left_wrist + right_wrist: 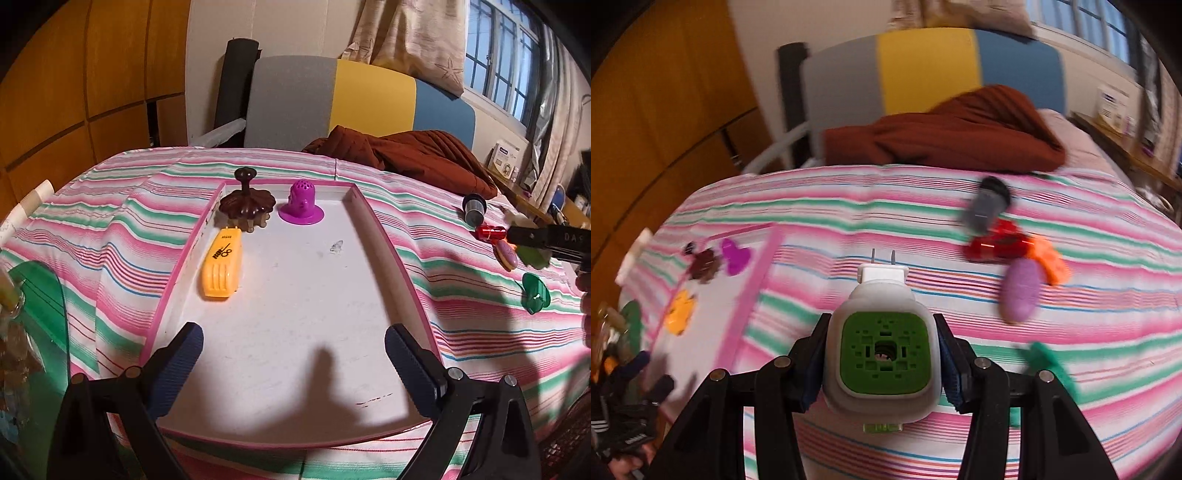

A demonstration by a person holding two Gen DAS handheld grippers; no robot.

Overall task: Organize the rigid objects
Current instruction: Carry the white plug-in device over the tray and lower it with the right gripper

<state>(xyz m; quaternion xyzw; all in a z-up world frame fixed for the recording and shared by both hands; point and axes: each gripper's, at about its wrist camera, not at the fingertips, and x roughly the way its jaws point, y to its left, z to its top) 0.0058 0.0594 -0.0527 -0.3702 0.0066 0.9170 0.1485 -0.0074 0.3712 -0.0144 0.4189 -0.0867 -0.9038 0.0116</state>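
A white tray with a pink rim [391, 254] lies on the striped bed and holds a yellow comb case [221, 264], a brown lidded piece [246, 205] and a purple cap [301, 203]. My left gripper [293, 363] is open and empty above the tray's near end. My right gripper [882, 363] is shut on a white and green plug-in device [884, 343], held above the bedspread to the right of the tray [746, 291]. The right gripper also shows at the right edge of the left wrist view [554, 240].
Loose items lie on the bedspread right of the tray: a grey cylinder [986, 205], a red piece [995, 243], an orange piece [1049, 258], a purple oval [1021, 290] and a green piece [535, 291]. A brown blanket [945, 129] lies behind.
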